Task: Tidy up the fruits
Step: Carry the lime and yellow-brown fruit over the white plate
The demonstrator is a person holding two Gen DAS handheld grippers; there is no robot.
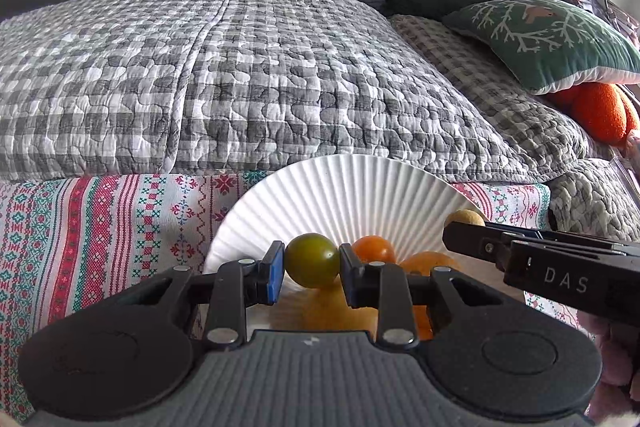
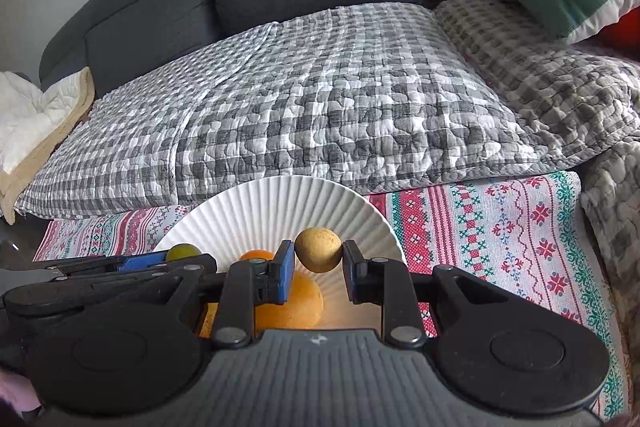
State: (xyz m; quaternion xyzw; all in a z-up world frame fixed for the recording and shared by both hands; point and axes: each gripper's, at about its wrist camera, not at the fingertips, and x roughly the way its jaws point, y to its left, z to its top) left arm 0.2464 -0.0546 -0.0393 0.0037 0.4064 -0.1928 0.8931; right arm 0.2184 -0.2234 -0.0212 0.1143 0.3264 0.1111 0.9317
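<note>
My left gripper [image 1: 312, 265] is shut on a small green tomato [image 1: 312, 259] and holds it over a white fluted plate [image 1: 336, 187]. My right gripper [image 2: 319, 261] is shut on a small tan round fruit [image 2: 319, 249] over the same plate [image 2: 280, 203]. The tan fruit also shows in the left wrist view [image 1: 464, 217] at the tip of the right gripper. On the plate lie a small orange tomato [image 1: 374, 248] and larger orange fruits [image 1: 428, 263], partly hidden by the fingers. The large orange fruit [image 2: 300, 301] sits just below the right gripper.
The plate rests on a red, green and white patterned cloth [image 1: 100, 227]. Behind it is a grey sofa with a checked quilt [image 1: 240, 75], a green cushion [image 1: 548, 39] and an orange plush ball [image 1: 600, 111]. A white blanket [image 2: 28, 115] lies far left.
</note>
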